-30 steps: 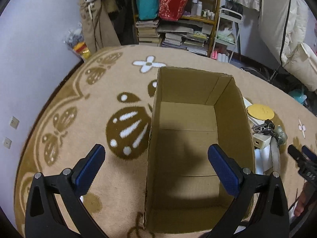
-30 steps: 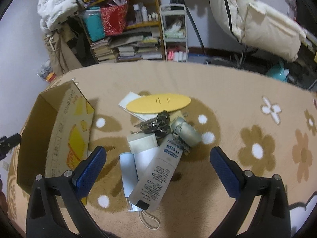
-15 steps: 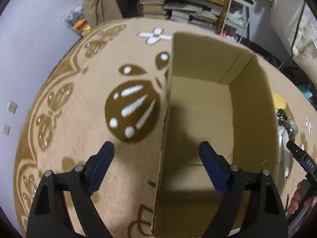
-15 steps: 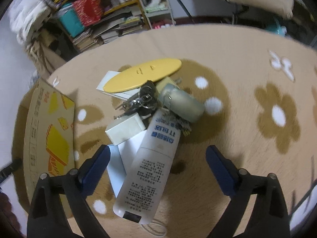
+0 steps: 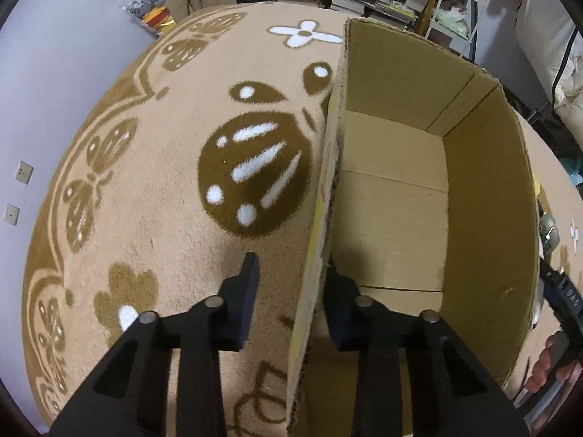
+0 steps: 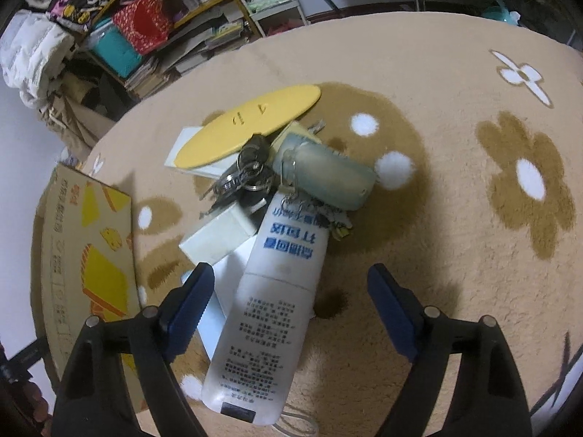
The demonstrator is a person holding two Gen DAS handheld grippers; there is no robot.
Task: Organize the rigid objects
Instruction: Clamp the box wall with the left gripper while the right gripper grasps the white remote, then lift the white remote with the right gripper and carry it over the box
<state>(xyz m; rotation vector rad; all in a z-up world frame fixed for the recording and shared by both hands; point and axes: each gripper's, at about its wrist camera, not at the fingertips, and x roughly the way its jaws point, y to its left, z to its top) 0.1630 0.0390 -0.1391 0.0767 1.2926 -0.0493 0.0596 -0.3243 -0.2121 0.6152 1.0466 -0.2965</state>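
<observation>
Right then, the cardboard box (image 5: 419, 189) sat open on the rug (image 5: 153, 182), and nothing could be seen inside it. The left tongs (image 5: 291, 291) had one finger on each side of the box's left wall, one finger inside the box and one outside on the rug side. The inside finger (image 5: 340, 313) looked like it touched the wall, but a small gap showed by the outside finger (image 5: 242, 306), so I cannot tell if they pinched the wall tight.

To the right of the box lay a little heap of things on the rug. A big white bottle (image 6: 269, 313) with blue writing lay on its side, nearest the right tongs (image 6: 288, 291). The right tongs hung wide apart with nothing in them, one finger on each side of the bottle's lower half, not touching it. A small cream box (image 6: 218, 235) lay just left of the bottle, and flat white papers (image 6: 211, 313) stuck out from under it. A bunch of keys (image 6: 244, 178) rested above the cream box. A grey-green rounded case (image 6: 328, 178) lay beside the keys, touching the top end of the bottle. A flat yellow oval (image 6: 247, 123) sat at the far end of the heap, on top of a white card (image 6: 182, 145).

Far behind the rug stood a messy shelf (image 6: 153, 36) with books, a red bag and a teal tub.
</observation>
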